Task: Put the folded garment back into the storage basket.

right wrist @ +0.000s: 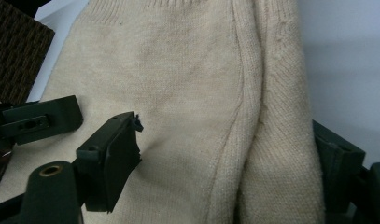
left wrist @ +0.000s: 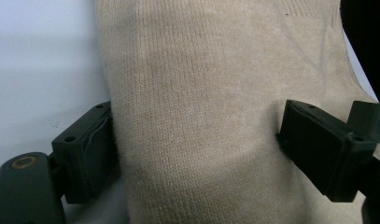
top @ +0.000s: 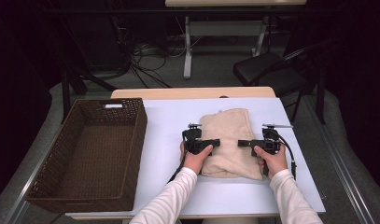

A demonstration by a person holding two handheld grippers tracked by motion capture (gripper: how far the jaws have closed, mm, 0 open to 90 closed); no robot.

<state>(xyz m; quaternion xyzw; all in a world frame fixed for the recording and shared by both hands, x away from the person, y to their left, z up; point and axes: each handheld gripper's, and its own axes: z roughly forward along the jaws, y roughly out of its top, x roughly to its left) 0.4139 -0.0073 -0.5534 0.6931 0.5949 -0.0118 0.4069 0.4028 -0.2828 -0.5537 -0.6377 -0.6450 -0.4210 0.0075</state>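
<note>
Table (top: pixel 169 186): I see a white top under my high camera, with my two white sleeves coming in from 6 o'clock.
Basket (top: pixel 131 154): a brown wicker bin sits on the table's 9 o'clock side, long axis running 12 to 6; nothing lies in it. Its corner (right wrist: pixel 15 51) shows at 10 o'clock in my right gripper view.
Sweater (top: pixel 229 140): a folded beige knit lies flat just right of the table's centre, well apart from the basket. In my left gripper view the knit (left wrist: pixel 201 116) runs from 12 to 6 between the jaws. In my right gripper view its thick folded edge (right wrist: pixel 271 140) runs 12 to 6 beside the flat panel.
Left gripper (top: pixel 200 143): my left hand (top: pixel 195 160) holds it at the sweater's 9 o'clock edge, pointing toward 3 o'clock. In its own view (left wrist: pixel 197 154) the jaws stand wide, one at the knit's outer edge and one pressing the cloth on the far side; they straddle the fabric and have not closed on it.
Right gripper (top: pixel 253 143): my right hand (top: pixel 271 161) holds it at the sweater's 3 o'clock edge, pointing toward 9 o'clock, facing the left one. In its own view (right wrist: pixel 225 154) the jaws are spread wide across the folded edge, holding nothing.
</note>
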